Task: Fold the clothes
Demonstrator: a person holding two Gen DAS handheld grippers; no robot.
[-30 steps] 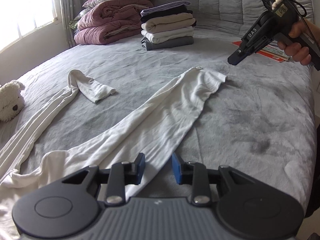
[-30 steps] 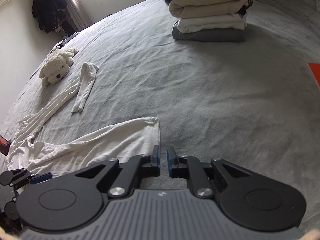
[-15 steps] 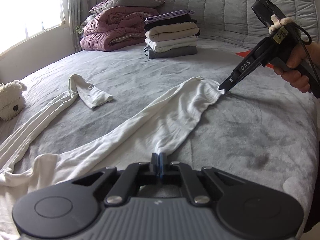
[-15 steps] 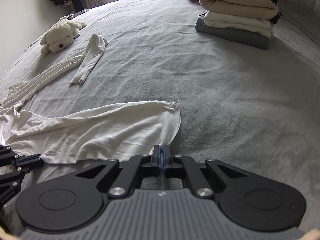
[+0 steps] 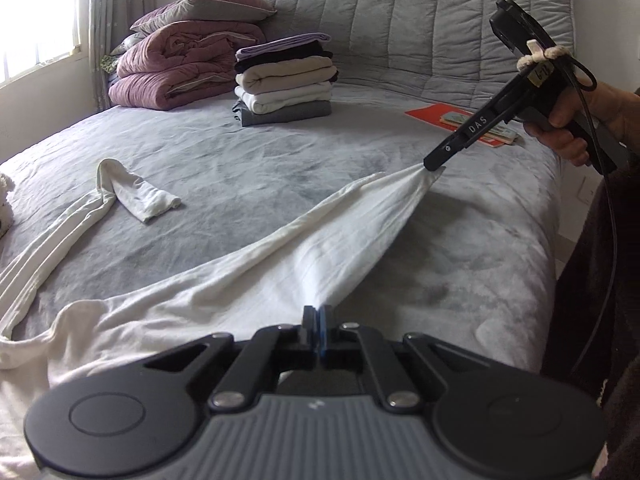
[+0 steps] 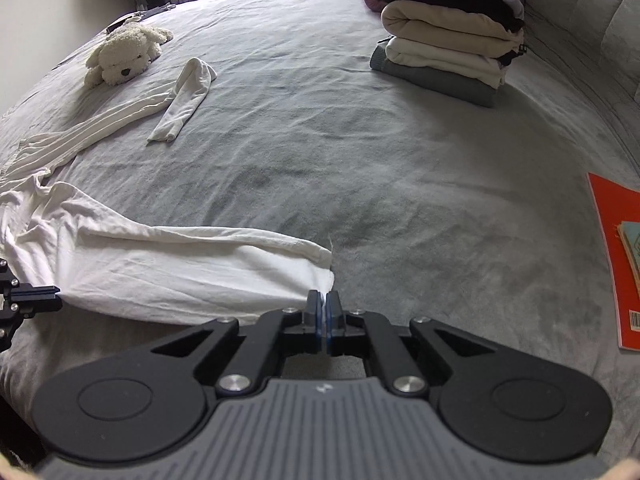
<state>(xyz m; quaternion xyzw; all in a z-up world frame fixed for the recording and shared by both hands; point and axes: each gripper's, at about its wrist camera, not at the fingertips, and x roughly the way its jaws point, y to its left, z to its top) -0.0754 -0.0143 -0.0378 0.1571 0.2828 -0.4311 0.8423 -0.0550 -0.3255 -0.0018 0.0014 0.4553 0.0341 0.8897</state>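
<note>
Fabric stretches taut between our two claws: a white long-sleeved garment (image 5: 224, 280) lies across the grey bed (image 5: 280, 168), its near sleeve lifted off the cover. Our left claw (image 5: 320, 322) is clamped fully together on the sleeve's lower edge at six o'clock in its own view. Our right claw (image 5: 434, 166), held by a hand (image 5: 568, 132) at two o'clock in the left view, is pinched tight on the cuff (image 6: 320, 276), pulling it into a point. The far sleeve (image 5: 132, 196) lies folded back at nine o'clock. A stack of folded clothes (image 5: 284, 80) sits at twelve o'clock near the headboard, a plush dog (image 6: 124, 54) at ten o'clock in the right view, and an orange book (image 6: 612, 256) at three o'clock.
</note>
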